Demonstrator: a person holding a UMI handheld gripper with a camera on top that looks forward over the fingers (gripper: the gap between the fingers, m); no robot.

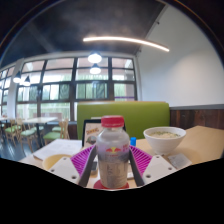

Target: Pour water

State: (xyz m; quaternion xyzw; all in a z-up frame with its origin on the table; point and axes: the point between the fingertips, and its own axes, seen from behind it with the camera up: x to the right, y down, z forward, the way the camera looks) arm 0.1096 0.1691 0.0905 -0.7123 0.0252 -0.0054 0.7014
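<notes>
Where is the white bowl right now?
In the gripper view, the white bowl sits on the table, ahead and to the right of the bottle held in the tongs, in front of the green bench.

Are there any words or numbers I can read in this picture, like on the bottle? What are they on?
No text here can be read.
The bottle, which stands between the gripper's jaws, has a label, but its print is too small and blurred to make out.
The bowl on the table shows no writing.
No signs show on the windows or the green seat.
</notes>
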